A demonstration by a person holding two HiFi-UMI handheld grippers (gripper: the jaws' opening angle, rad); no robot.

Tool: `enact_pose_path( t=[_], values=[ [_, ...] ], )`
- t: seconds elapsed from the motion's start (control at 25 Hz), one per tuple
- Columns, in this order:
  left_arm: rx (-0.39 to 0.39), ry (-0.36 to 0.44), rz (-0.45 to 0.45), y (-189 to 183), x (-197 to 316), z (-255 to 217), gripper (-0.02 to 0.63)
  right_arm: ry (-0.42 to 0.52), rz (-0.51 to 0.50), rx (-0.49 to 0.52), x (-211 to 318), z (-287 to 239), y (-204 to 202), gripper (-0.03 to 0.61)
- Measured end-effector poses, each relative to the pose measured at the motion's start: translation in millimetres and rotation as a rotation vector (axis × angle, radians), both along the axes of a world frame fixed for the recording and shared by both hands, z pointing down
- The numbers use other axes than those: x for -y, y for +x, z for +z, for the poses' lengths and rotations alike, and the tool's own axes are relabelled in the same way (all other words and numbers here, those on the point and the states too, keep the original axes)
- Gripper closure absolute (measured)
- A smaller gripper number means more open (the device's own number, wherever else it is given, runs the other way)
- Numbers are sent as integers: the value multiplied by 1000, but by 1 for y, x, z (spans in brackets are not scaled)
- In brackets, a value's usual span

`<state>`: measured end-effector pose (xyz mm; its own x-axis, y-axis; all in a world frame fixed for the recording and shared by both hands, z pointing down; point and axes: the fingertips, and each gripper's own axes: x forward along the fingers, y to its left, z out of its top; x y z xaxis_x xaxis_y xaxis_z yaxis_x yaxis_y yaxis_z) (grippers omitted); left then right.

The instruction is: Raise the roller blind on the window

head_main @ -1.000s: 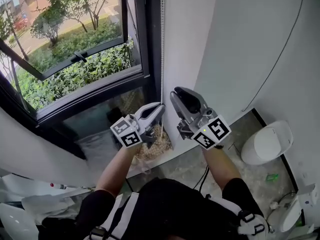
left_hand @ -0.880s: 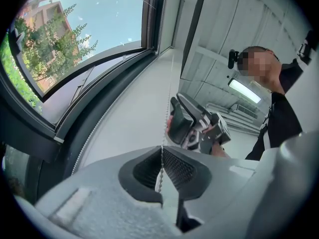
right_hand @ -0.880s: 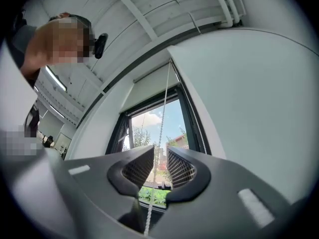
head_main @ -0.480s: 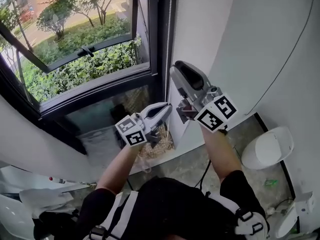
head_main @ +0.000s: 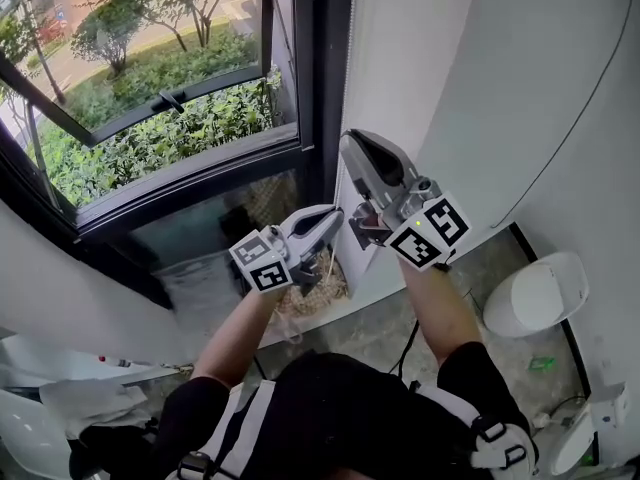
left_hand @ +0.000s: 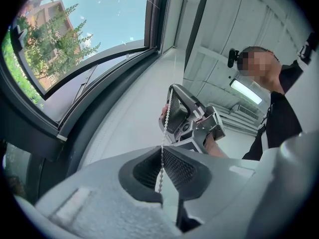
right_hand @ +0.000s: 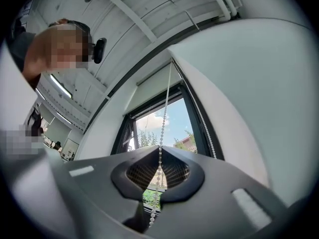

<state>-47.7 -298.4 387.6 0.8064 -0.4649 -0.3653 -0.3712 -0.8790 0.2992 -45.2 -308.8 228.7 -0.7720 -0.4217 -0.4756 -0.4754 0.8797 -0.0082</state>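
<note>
Roller blind [right_hand: 152, 91] of pale fabric, drawn over only the top of the tall dark-framed window [head_main: 310, 88], seen from below in the right gripper view. Right of the window, a plain white wall [head_main: 520, 88]. In front of the window's right edge, two grey plastic tongs with marker cubes, held up side by side and pointed upward. Right tongs [right_hand: 159, 161] the higher, left tongs [left_hand: 161, 158] just below and to the left in the head view. Left tongs clenched on the white beaded pull chain [left_hand: 166, 119], pads pressed to the beads. Right tongs with jaws just closing in, now pinching the same chain further up. Chain straight between the two tongs, then on upward toward the blind's top corner. A second strand hanging free along the window frame.
</note>
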Motion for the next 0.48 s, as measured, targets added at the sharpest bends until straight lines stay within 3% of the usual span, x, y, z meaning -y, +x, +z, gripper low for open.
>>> enact_pose_path(
  t=[0.16,0.36,0.44,0.48],
  values=[
    [94,-95,-20,7,7,65,600,-3,53,-102,-3,62,1,563],
    [278,-260,9,20,-10,176,596,-179,66,-203,3,169,11,563],
    [310,-261,15,15,-13,184,514,-182,68,-211,0,173,13,563],
    [313,-247,18,11,-14,181,508,-173,69,-221,-1,172,12,563]
  ],
)
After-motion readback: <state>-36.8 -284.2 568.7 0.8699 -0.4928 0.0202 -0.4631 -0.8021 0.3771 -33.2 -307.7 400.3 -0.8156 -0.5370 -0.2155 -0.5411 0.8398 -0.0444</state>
